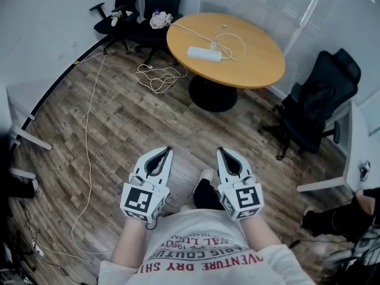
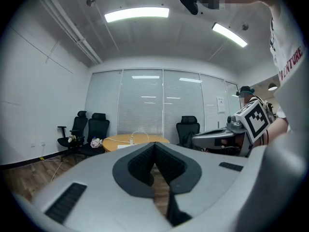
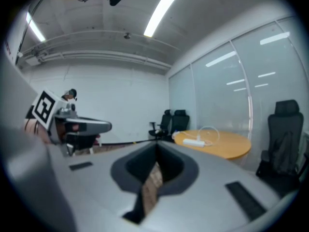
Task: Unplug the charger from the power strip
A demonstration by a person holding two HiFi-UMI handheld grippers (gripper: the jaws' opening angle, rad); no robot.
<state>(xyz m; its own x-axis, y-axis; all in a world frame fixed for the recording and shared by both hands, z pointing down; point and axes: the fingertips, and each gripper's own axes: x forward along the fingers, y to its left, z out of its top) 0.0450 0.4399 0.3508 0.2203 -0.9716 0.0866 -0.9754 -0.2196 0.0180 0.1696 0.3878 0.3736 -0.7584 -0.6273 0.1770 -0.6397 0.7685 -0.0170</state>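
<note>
both tongs are held low in front of the person's chest, side by side and apart from each other, above the wood floor (image 1: 119, 117). the left tongs (image 1: 168, 150) are closed: in the left gripper view their tips meet in a point with nothing between them, and only floor shows through the gap behind the tips. the right tongs (image 1: 219, 150) are also closed and empty, tips together in the right gripper view, pointing slightly down. each carries its marker cube near the hand.

the power strip (image 1: 204, 54) lies on the round wooden bench (image 1: 255, 64) at the far side of the room, well away from both tongs. it is white and lies flat near the middle of the top. the charger (image 1: 213, 45) sits plugged into the strip near its right end, small and hard to make out from here, and its white cord (image 1: 234, 40) loops over the benchtop beside the strip. neither tongs touches the strip or charger.

two black chairs (image 1: 142, 5) stand against the wall left of the bench, one with a pale bundle (image 1: 160, 20) on its seat. a third black chair (image 1: 314, 105) stands to the right of the bench. a tangle of white cable (image 1: 159, 77) lies on the floor just left of the bench's dark base, and a long thin cable (image 1: 88, 141) trails across the boards towards the person.
</note>
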